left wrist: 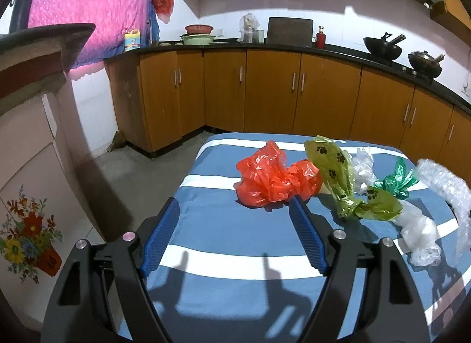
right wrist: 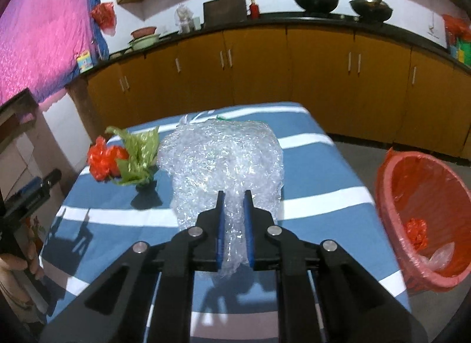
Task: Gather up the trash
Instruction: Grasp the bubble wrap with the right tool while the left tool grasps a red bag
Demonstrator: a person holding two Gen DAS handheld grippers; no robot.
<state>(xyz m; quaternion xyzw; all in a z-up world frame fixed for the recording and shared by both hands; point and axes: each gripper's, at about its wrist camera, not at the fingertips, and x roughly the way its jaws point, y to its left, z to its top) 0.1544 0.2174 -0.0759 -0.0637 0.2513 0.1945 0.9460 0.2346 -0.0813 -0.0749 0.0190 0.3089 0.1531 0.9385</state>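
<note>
Your right gripper [right wrist: 234,195] pinches bubble wrap [right wrist: 220,160]; left gripper [left wrist: 235,207] gapes wide, empty, near red bag [left wrist: 270,178]. Lined bin [right wrist: 424,216] right of table [right wrist: 309,166].

The right gripper [right wrist: 234,195] is pinching bubble wrap [right wrist: 220,160] tightly between its nearly closed blue pads, angled downward. The left gripper [left wrist: 235,204] is hovering with jaws spread wide and empty, a hand [right wrist: 20,266] gripping its handle.
</note>
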